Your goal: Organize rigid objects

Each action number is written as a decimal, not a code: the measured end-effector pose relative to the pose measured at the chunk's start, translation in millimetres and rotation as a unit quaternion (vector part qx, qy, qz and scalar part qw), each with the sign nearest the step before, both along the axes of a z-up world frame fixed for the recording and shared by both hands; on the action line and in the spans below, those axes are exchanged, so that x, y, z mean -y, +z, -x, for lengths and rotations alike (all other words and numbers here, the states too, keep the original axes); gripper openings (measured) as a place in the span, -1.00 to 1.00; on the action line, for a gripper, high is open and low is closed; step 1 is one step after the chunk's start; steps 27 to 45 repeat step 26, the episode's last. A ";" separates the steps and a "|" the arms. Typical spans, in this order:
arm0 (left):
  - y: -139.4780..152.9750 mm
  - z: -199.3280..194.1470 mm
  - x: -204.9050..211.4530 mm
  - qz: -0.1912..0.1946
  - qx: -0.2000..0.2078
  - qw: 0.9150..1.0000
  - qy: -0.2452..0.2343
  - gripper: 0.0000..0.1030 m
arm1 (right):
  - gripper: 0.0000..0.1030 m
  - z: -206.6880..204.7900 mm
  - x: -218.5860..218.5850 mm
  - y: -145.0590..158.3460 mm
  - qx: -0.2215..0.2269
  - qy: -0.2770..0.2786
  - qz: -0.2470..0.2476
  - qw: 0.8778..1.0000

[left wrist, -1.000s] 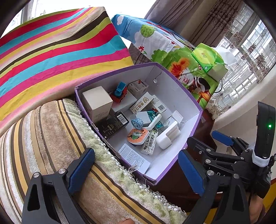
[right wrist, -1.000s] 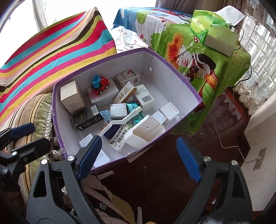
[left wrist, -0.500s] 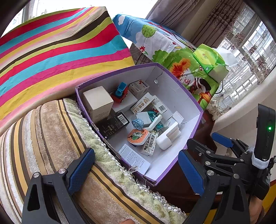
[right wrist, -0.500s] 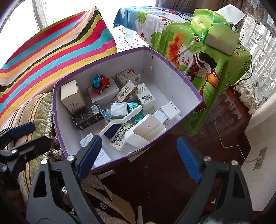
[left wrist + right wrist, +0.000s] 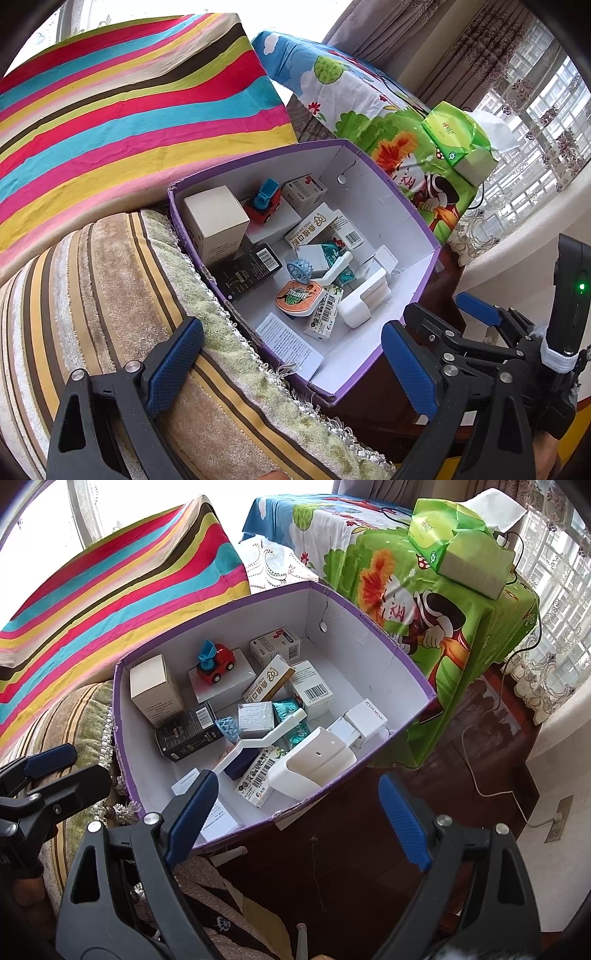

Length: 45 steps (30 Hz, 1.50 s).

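A purple-rimmed white cardboard box (image 5: 402, 206) (image 5: 373, 627) rests on a striped cushion and holds several small things: a red and blue toy car (image 5: 264, 203) (image 5: 216, 662), a tall white carton (image 5: 216, 221) (image 5: 155, 688), a black carton (image 5: 249, 271) (image 5: 188, 734), medicine boxes (image 5: 310, 690), an orange round tin (image 5: 299, 297), a white plastic holder (image 5: 364, 302) (image 5: 317, 762). My left gripper (image 5: 291, 365) hangs open over the box's near corner, nothing between its fingers. My right gripper (image 5: 299, 819) stands open above the box's near rim, also empty.
A rainbow-striped cushion (image 5: 129, 96) (image 5: 110, 576) leans behind the box. A table under a cartoon cloth (image 5: 424, 602) carries a green tissue pack (image 5: 454, 542) to the right. Dark wooden floor (image 5: 461, 768) with a white cable lies below. A printed leaflet (image 5: 288, 343) lies in the box.
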<state>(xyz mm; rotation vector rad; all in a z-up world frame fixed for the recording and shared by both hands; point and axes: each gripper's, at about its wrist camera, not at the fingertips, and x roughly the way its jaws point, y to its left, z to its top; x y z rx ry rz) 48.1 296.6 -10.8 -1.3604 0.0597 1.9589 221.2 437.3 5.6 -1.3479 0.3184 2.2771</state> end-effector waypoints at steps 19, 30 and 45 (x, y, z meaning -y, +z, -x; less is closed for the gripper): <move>0.0 1.9 -0.9 0.001 0.001 1.000 0.001 0.91 | 0.75 -0.4 -1.2 -2.5 0.001 -0.001 0.006 1.000; -2.7 0.2 -2.8 0.005 -0.006 1.000 -0.005 0.92 | 0.75 -0.4 -2.2 -2.7 0.000 -0.003 0.006 1.000; -2.7 0.2 -2.8 0.005 -0.006 1.000 -0.005 0.92 | 0.75 -0.4 -2.2 -2.7 0.000 -0.003 0.006 1.000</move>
